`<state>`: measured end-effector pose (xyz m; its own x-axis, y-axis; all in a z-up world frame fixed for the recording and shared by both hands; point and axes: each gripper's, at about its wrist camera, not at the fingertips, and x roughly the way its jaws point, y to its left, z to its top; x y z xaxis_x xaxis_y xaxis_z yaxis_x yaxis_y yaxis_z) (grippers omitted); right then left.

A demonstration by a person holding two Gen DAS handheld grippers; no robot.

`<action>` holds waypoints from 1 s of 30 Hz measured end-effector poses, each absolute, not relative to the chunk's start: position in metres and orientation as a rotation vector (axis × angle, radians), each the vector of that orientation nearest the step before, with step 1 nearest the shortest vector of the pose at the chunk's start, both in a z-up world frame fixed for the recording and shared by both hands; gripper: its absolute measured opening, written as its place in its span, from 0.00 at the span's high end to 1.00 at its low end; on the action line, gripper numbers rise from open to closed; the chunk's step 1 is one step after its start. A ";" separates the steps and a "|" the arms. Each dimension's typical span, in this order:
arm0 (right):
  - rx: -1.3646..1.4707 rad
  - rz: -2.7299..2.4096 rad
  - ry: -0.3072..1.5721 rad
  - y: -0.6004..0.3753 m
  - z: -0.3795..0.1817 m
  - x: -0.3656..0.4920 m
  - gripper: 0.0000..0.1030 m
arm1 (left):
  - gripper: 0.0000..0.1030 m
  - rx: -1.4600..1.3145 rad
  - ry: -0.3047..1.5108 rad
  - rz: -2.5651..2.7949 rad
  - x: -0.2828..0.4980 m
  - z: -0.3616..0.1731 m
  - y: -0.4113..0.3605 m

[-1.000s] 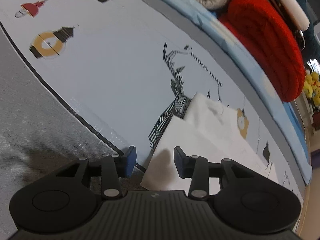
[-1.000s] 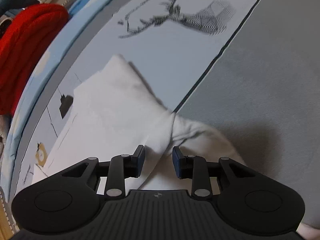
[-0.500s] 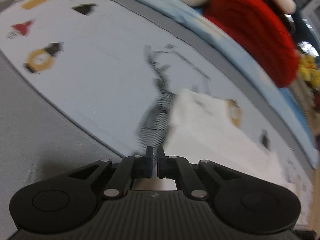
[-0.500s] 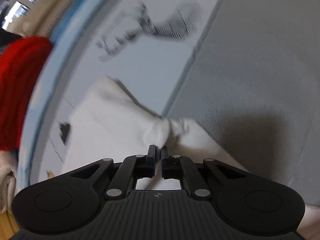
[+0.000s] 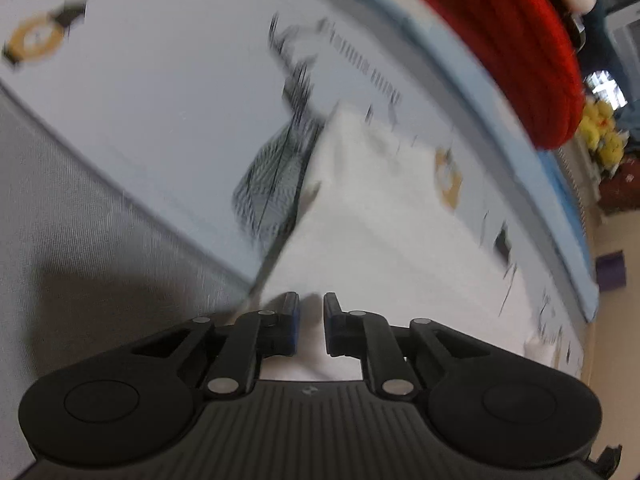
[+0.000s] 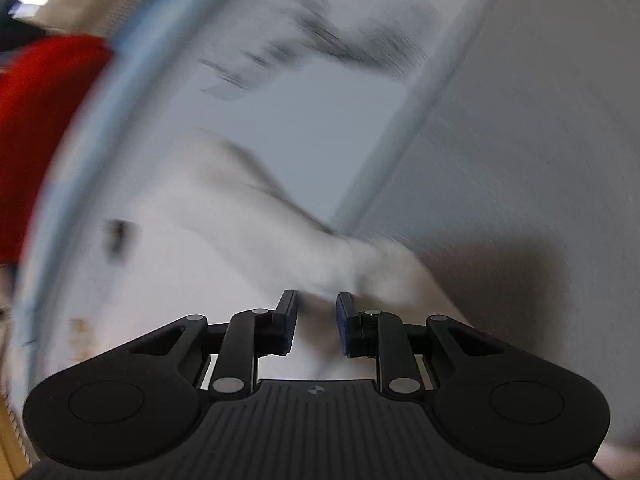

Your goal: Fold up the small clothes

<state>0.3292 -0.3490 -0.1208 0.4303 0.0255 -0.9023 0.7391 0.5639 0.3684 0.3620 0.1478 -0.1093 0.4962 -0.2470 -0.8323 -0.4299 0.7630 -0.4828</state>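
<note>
A small white garment (image 5: 380,232) lies flat on a pale printed mat (image 5: 160,100), its near edge reaching the grey carpet (image 5: 60,200). My left gripper (image 5: 311,306) points down at the garment's near corner. Its jaws are opening, a narrow gap shows white cloth below, and the pads do not press on it. In the blurred right wrist view the garment (image 6: 180,264) bunches into a fold just ahead of my right gripper (image 6: 317,304). Those jaws are opening too, with cloth under the gap and nothing pinched.
A red knitted cushion (image 5: 500,40) and a light blue blanket edge (image 5: 460,64) border the mat at the far side, with yellow toys (image 5: 600,128) beyond. Grey carpet (image 6: 520,140) fills the right of the right wrist view, and the red cushion (image 6: 36,120) sits at its left.
Both grippers stood open a second ago, shut on the garment's edge half a second ago, and have parted again. Both views have shifted slightly and are blurred.
</note>
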 end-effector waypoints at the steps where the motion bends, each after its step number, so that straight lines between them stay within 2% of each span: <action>1: 0.891 -0.545 1.044 -0.350 -0.122 0.326 0.66 | 0.83 -0.685 1.018 0.138 0.364 -0.099 0.150; 3: 0.832 -0.523 1.008 -0.343 -0.109 0.328 0.66 | 0.72 -0.599 0.950 0.165 0.370 -0.086 0.153; 5: 0.747 -0.452 0.924 -0.332 -0.090 0.332 0.66 | 0.66 -0.579 0.932 0.184 0.373 -0.085 0.155; 10: 0.663 -0.335 0.868 -0.321 -0.077 0.342 0.65 | 0.66 -0.586 0.973 0.164 0.386 -0.105 0.153; 11: 0.675 -0.322 0.877 -0.322 -0.080 0.344 0.65 | 0.67 -0.590 0.985 0.151 0.388 -0.109 0.152; 13: 0.672 -0.329 0.888 -0.324 -0.083 0.346 0.65 | 0.99 -0.583 0.994 0.114 0.389 -0.109 0.149; 18: 0.687 -0.325 0.901 -0.320 -0.086 0.359 0.65 | 0.98 -0.439 0.793 0.148 0.379 -0.070 0.140; 22: 0.698 -0.341 0.954 -0.323 -0.097 0.366 0.65 | 0.91 -0.369 0.881 0.174 0.385 -0.080 0.133; 26: 0.700 -0.391 0.994 -0.327 -0.107 0.366 0.66 | 0.90 -0.265 0.818 0.134 0.375 -0.063 0.119; 27: 0.694 -0.395 0.992 -0.327 -0.105 0.367 0.66 | 0.86 -0.245 0.810 0.094 0.374 -0.060 0.115; 30: 0.657 -0.402 0.974 -0.324 -0.095 0.364 0.65 | 0.85 -0.346 0.939 -0.015 0.379 -0.084 0.116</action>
<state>0.3644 -0.3242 -0.0951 0.5127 -0.0254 -0.8582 0.5871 0.7397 0.3289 0.3789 0.1161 -0.0843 0.5947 -0.1617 -0.7875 -0.1367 0.9450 -0.2972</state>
